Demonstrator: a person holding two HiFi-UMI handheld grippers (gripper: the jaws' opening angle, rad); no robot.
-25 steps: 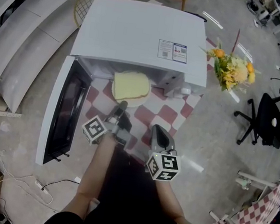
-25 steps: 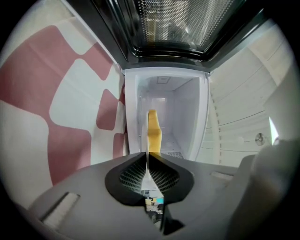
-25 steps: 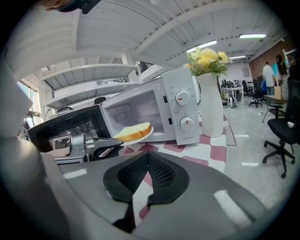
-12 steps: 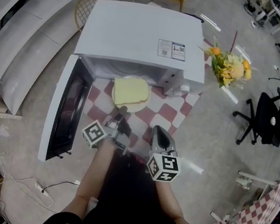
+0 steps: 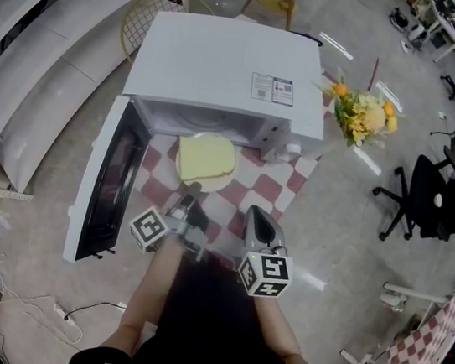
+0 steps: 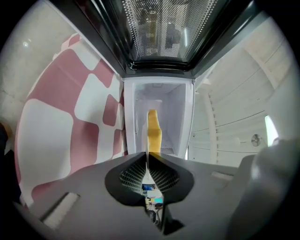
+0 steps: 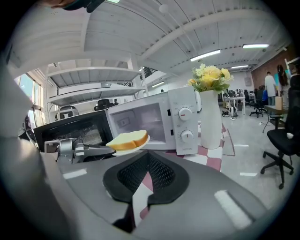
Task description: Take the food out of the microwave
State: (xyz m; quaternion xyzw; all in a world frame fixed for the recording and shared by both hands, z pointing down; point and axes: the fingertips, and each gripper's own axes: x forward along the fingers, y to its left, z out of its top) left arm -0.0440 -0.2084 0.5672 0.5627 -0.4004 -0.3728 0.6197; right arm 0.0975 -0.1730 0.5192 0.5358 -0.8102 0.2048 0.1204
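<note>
The left gripper [image 5: 193, 189] is clamped on the rim of the plate [image 5: 212, 187] carrying the bread [image 5: 205, 158], just outside the open microwave [image 5: 228, 67]; the right gripper [image 5: 255, 215], farther from the microwave, is closed and empty.

Light: bright, even, from ceiling strips [image 7: 206, 55]
Glare: streaks on floor [image 5: 315, 275]
Edges: fisheye bend, dark corners in 2 gripper views

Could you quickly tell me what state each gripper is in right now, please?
Left gripper: closed on the rim of the plate carrying the bread.
Right gripper: closed, holding nothing.
</note>
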